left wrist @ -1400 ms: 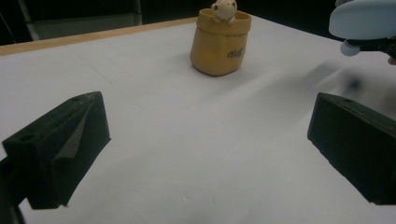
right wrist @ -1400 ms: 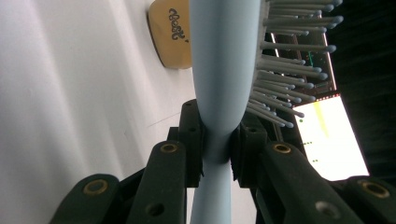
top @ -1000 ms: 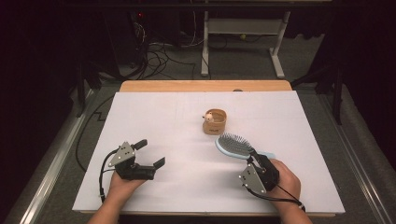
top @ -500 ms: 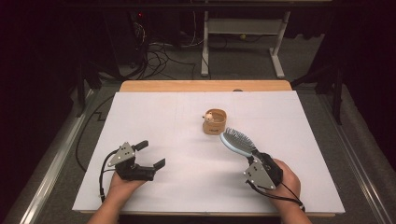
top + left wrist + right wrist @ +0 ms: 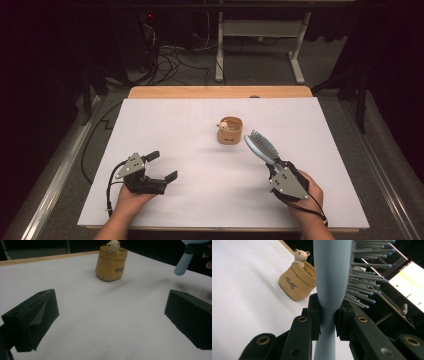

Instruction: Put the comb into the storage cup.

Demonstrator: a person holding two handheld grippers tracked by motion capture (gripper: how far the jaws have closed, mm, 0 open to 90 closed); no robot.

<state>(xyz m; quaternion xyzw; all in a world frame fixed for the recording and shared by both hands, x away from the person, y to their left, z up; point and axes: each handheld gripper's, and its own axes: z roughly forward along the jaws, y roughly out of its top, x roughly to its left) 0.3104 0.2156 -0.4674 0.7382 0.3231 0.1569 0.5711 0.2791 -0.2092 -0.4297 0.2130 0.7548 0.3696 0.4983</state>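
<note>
At the near edge of the white table (image 5: 165,125), the right gripper (image 5: 276,167) is clenched on the neck of a light-blue hairbrush (image 5: 261,147); in the right gripper view both black pads press the brush's handle (image 5: 327,322) from either side, and the bristles (image 5: 362,277) stick out to the right of that view. The brush is lifted off the table, its head tilted up and away from the person, with the bristle side turned to the right in the high view. Across from it, the left gripper (image 5: 160,167) rests low near the table's near left corner with its jaws spread wide and nothing between them. Farther out, just beyond the brush head, a small tan pouch-shaped holder (image 5: 230,132) with a little bear figure (image 5: 225,123) peeking over its rim stands upright near the table's middle. Beyond that lies the table's wooden far edge (image 5: 220,92).
</note>
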